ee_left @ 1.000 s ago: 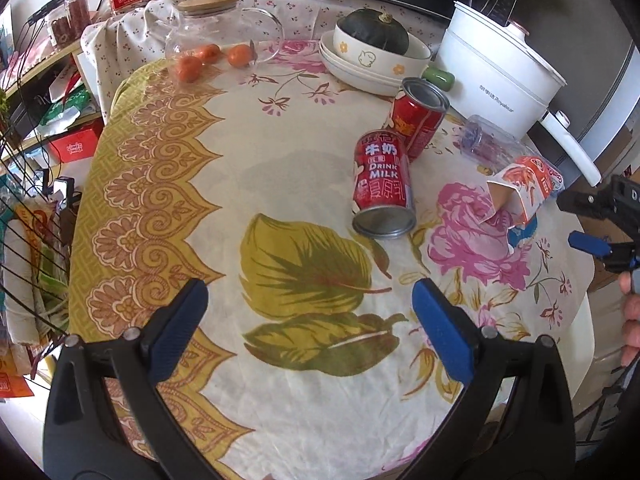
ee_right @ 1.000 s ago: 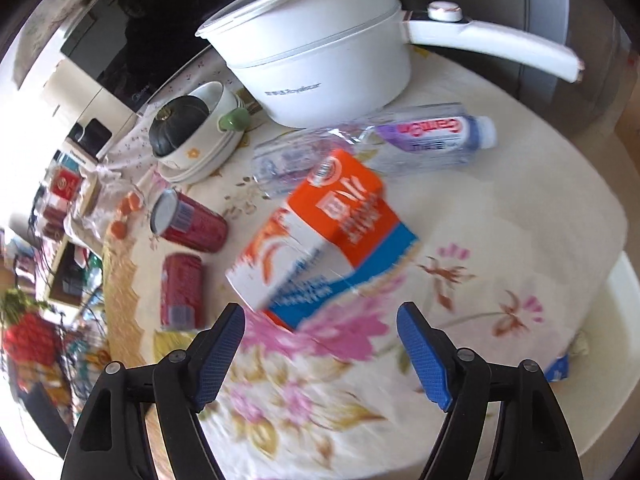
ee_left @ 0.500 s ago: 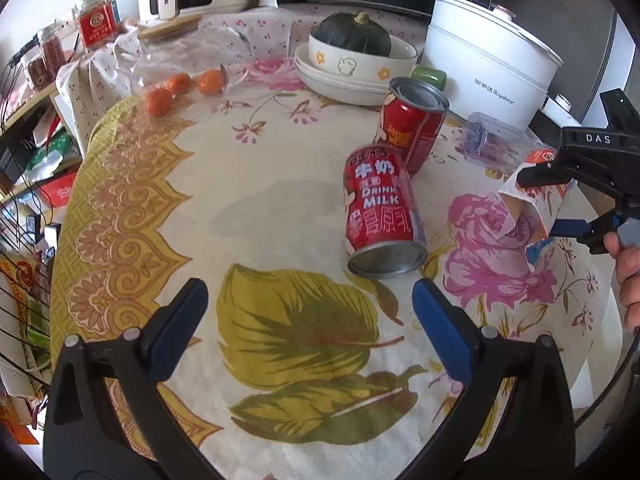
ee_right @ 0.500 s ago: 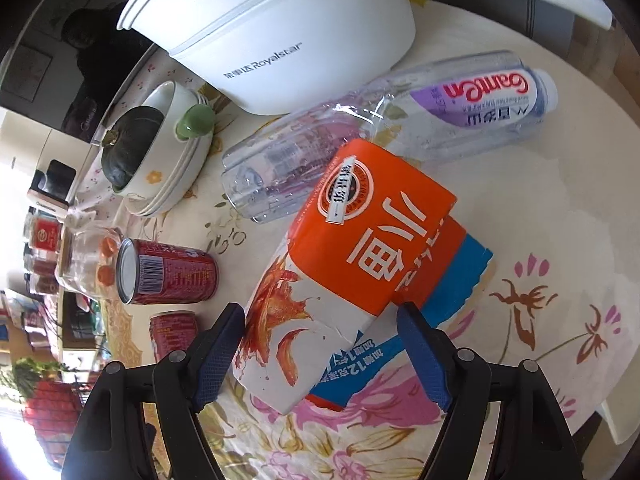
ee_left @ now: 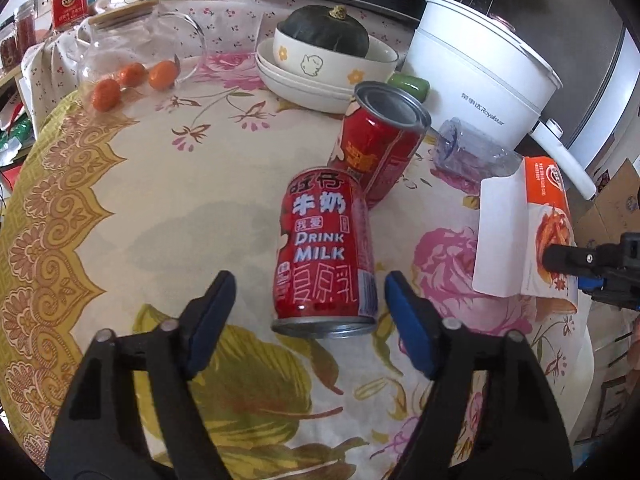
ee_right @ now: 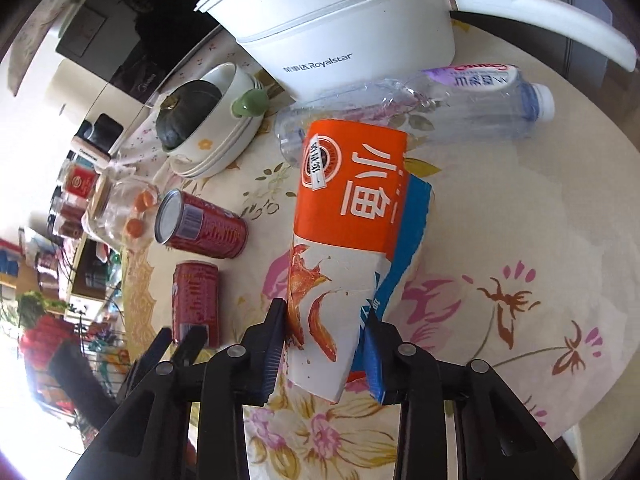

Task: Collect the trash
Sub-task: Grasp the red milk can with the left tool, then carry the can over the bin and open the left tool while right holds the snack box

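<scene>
A red milk can (ee_left: 326,252) lies on its side on the flowered tablecloth, its bottom end toward me. My left gripper (ee_left: 308,320) straddles that end, its jaws closing, with the pads still clear of the can. A second red can (ee_left: 380,140) lies just beyond it. An orange and white carton (ee_right: 352,220) sits between the pads of my right gripper (ee_right: 324,348), whose jaws are closing and pressing on its near end. That carton (ee_left: 516,232) stands tilted up at the right in the left wrist view. A clear plastic bottle (ee_right: 440,100) lies behind the carton.
A white electric pot (ee_left: 480,80) with a long handle stands at the back right. Stacked bowls holding a dark squash (ee_left: 328,32) sit behind the cans. A glass jar (ee_left: 132,52) with small oranges is at the back left. The table edge (ee_right: 580,420) runs close on the right.
My left gripper has come forward to the lying can and its jaws have narrowed around it. My right gripper has closed onto the carton, which now stands tipped up.
</scene>
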